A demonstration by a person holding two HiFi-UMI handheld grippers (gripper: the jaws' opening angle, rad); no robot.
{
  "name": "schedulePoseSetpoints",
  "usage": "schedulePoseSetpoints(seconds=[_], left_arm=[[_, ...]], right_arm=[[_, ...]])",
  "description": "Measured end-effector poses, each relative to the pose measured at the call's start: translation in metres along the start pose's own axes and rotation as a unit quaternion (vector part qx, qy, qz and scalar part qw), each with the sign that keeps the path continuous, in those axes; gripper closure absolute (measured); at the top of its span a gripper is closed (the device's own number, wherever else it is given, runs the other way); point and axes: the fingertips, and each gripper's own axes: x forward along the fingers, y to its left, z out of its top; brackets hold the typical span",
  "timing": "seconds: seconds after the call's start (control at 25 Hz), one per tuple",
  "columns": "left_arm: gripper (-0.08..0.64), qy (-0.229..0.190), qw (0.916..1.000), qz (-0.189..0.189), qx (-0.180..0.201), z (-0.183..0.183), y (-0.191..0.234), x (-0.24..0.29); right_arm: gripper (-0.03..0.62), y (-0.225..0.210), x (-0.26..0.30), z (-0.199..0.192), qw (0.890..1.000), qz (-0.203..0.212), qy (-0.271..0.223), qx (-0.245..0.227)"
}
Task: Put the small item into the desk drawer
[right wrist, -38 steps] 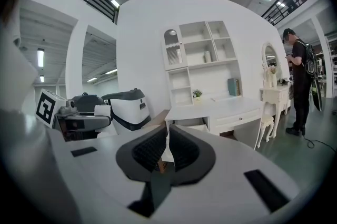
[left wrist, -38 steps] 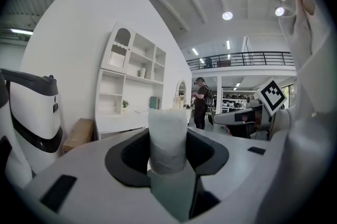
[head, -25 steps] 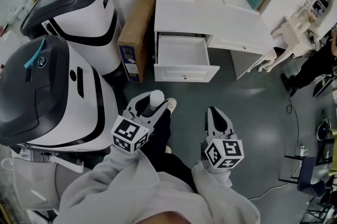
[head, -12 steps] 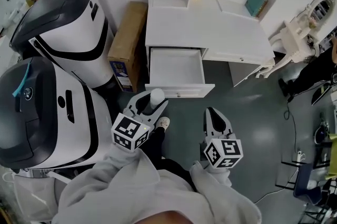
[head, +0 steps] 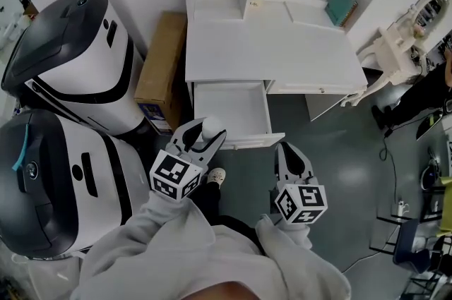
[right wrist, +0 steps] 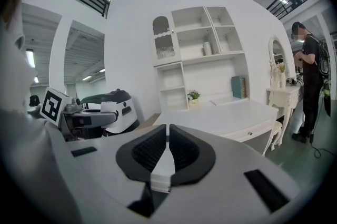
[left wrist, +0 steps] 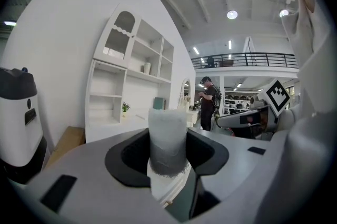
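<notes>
Before open drawer (head: 229, 111) | left tongs (head: 205, 134) clamp small item (head: 211, 126) | right tongs (head: 289, 150) closed | cardboard box (head: 161, 69) beside desk (head: 268, 51)

My left gripper (head: 203, 136) and right gripper (head: 291, 150) have smooth, pale grey shells that taper to two jaws lined with black ribbed pads (right wrist: 184, 149). Each carries a white cube (head: 175, 177) printed with black square markers. I wear a light grey sweatshirt with loose sleeves (head: 145, 235), dark trousers (head: 219, 210) and a white shoe (head: 217, 176).
</notes>
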Motion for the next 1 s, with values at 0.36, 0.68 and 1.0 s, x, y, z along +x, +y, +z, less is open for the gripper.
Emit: schedulePoseSetpoints(seconds=[0.36,0.68,1.0], left_arm=[[0.368,0.006,0.9999,-0.006,-0.006,0.002,0.037,0.031],[0.368,0.008,0.9998,-0.02,-0.001,0.007,0.066,0.062],[0.368,0.015,0.9993,-0.035,0.004,0.005,0.088,0.086]], right_arm=[[0.551,-0.011,0.041,0.008,1.0,-0.011,0.006,0.009],[0.551,-0.024,0.076,0.019,1.0,-0.025,0.0,0.018],[0.551,-0.033,0.103,0.022,0.999,-0.041,-0.007,0.027]])
